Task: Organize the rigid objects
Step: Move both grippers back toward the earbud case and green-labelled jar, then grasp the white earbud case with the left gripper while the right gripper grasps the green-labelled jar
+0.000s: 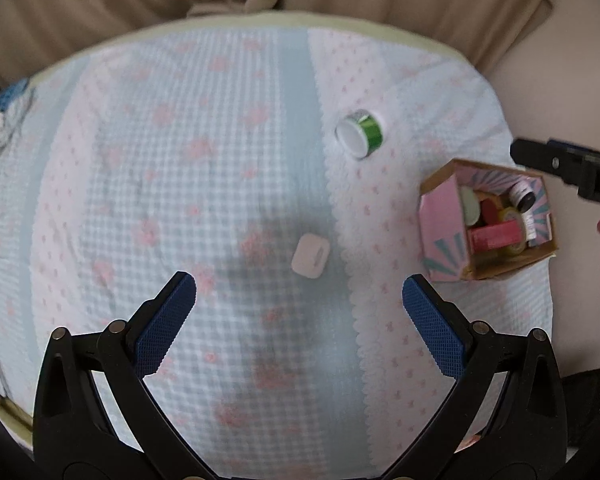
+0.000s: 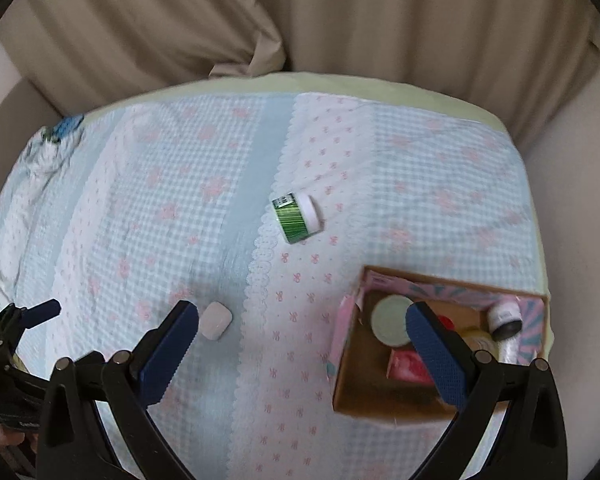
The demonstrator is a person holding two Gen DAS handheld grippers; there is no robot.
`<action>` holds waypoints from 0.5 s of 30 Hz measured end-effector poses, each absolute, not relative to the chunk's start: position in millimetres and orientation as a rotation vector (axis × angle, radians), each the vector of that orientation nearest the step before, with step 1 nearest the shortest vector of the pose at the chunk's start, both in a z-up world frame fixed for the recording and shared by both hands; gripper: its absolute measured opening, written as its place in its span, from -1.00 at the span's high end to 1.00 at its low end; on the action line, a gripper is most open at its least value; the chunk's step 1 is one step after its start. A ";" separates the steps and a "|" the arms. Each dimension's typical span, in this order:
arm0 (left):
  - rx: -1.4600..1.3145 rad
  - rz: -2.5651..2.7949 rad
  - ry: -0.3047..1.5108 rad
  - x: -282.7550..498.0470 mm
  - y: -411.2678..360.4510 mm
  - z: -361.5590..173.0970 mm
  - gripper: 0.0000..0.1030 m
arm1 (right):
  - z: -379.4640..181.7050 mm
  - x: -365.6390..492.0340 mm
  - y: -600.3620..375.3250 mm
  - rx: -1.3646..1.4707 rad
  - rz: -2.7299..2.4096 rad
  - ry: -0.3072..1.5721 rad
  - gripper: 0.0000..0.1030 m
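A small white case [image 1: 310,256] is lying flat on the checked cloth [image 1: 180,160], just above the gap between the left gripper's [image 1: 300,308] spread fingers, its long axis running up and down the frame with a slight tilt. In the right wrist view the same case [image 2: 217,321] is sitting low and left of centre, just beside the inner finger of the right gripper [image 2: 302,332], whose fingers are also standing wide apart and holding nothing.

A green jar [image 1: 359,133] with a white lid is lying on its side in the upper right of the left view, lid end facing lower left; the right view is showing its label and barcode instead [image 2: 298,217], lid toward the right.

The open box [image 1: 448,178] is showing its pink patterned wall and packed contents in the left view. In the right view [image 2: 452,280] a gripper finger is covering part of the inside; the items there are blurred.
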State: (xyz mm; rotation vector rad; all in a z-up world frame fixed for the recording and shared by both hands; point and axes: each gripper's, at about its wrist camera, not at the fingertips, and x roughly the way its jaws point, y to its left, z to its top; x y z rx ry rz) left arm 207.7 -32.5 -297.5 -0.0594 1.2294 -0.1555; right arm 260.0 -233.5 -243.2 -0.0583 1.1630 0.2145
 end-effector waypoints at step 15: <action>0.046 -0.181 1.422 253.7 -79.7 -432.6 -0.96 | -363.7 379.8 -193.8 -0.281 0.328 1.300 -1.00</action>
